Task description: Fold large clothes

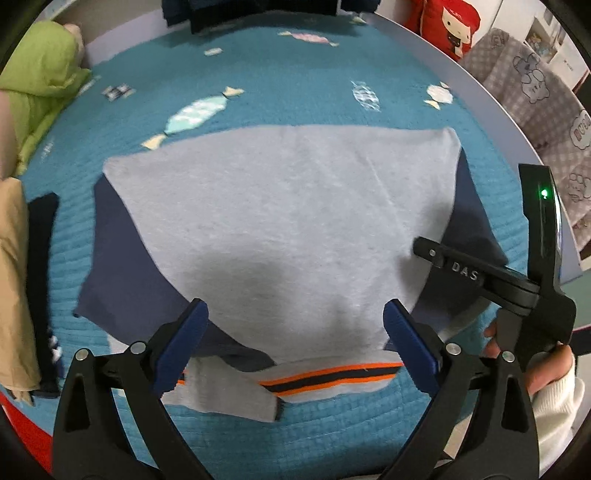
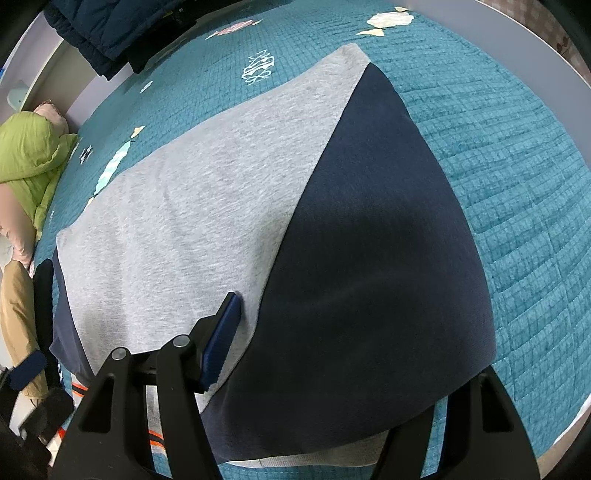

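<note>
A grey sweatshirt (image 1: 280, 206) with navy sleeves lies spread on a teal quilt (image 1: 280, 74). Its orange-and-black striped hem (image 1: 332, 376) is nearest the camera in the left wrist view. My left gripper (image 1: 295, 325) hovers above the hem end, jaws wide apart with nothing between them. In the right wrist view, the right gripper (image 2: 295, 328) is at the right navy sleeve (image 2: 369, 258). One blue pad (image 2: 221, 332) sits at the grey-navy seam, and the other finger is hidden under raised navy cloth. A hand (image 1: 546, 369) in a white sleeve holds that gripper.
A green jacket (image 1: 40, 81) and a tan garment (image 1: 14, 277) lie along the quilt's left side. Dark clothes (image 1: 258, 11) are piled at the far edge. A red cushion (image 1: 447, 26) and a grey checked blanket (image 1: 535, 103) lie beyond the right edge.
</note>
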